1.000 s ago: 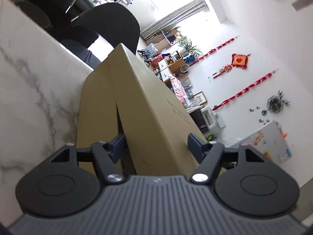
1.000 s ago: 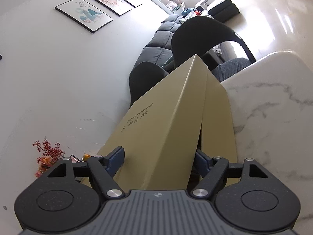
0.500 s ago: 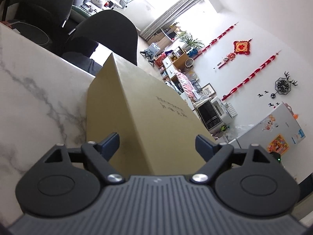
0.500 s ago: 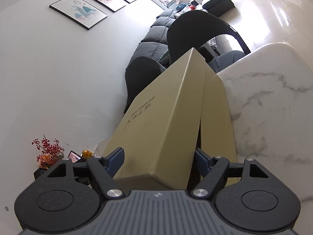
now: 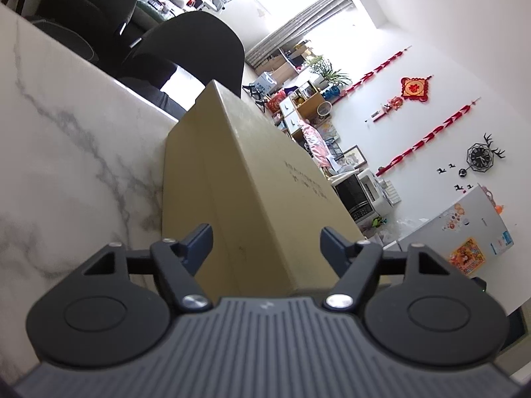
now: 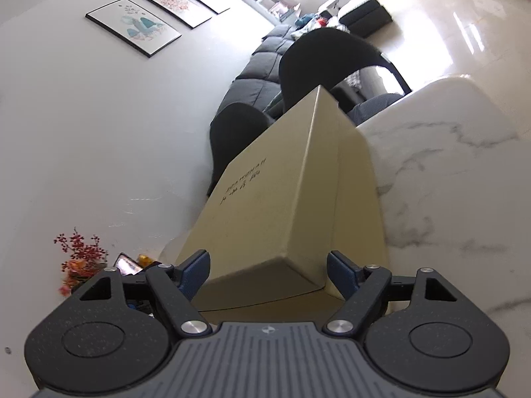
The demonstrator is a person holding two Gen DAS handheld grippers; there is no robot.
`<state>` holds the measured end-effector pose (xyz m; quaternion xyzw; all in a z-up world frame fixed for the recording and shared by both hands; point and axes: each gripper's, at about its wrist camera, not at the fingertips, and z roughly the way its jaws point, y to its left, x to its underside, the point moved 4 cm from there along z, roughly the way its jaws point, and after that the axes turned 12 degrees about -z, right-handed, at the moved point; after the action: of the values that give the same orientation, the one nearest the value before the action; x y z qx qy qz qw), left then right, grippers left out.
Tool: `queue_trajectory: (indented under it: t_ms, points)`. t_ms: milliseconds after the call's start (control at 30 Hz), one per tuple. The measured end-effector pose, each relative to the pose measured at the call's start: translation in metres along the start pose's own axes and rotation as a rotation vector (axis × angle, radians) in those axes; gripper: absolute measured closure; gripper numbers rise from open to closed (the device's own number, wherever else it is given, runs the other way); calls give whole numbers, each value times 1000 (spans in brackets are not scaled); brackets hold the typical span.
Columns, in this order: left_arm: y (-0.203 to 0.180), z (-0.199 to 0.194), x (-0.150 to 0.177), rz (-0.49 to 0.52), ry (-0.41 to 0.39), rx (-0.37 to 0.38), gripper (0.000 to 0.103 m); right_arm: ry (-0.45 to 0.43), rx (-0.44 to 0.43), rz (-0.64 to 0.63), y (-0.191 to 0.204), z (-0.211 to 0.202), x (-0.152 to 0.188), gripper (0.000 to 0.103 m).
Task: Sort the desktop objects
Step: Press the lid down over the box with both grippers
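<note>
A tan cardboard box [image 5: 252, 179] with printed lettering on its lid lies on the white marble table [image 5: 66, 152]. My left gripper [image 5: 265, 240] is at one end of it. Its jaws are closing, one pad against the side wall at the lid's seam and the other on the lid's top. The same box [image 6: 275, 199] fills the right wrist view from its other end. My right gripper [image 6: 267, 265] stands just short of that end. Its jaws are opening slightly, and the lid's end face shows between the fingertips without being pressed.
Black chairs [image 5: 199, 46] stand beyond the table's far edge, and two more chairs [image 6: 325, 59] show past the box in the right wrist view. The marble table [image 6: 448, 182] runs on beside the box. A wall lies on the other side.
The lid was lifted off the base with a gap a second ago and now lies down on it. The left jaws widened, then narrowed again. The right gripper drew back from the box's end.
</note>
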<state>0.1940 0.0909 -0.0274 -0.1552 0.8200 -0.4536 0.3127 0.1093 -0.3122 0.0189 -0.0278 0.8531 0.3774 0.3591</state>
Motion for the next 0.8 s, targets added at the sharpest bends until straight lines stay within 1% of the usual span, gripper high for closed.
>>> queue_trajectory:
  t_ms: [67, 133, 300, 433, 500, 667, 800]
  points:
    - [1, 1, 3, -3, 7, 4, 37, -12, -7, 8, -1, -5, 2, 22]
    - [0, 3, 4, -5, 7, 5, 37, -24, 0, 3, 0, -7, 2, 22]
    - [-4, 12, -6, -9, -37, 8, 37, -44, 33, -1, -6, 6, -13, 23]
    - [-3, 25, -19, -5, -59, 7, 37, -61, 12, 3, -15, 24, -30, 24]
    - [-1, 32, -22, -7, -53, -2, 37, -60, -5, -1, -20, 35, -34, 24]
    - [2, 42, -22, 15, -48, 3, 36, -67, -16, -20, -34, 54, -40, 24]
    - [10, 47, -21, 6, -41, 32, 35, -68, -46, -21, -45, 63, -44, 25]
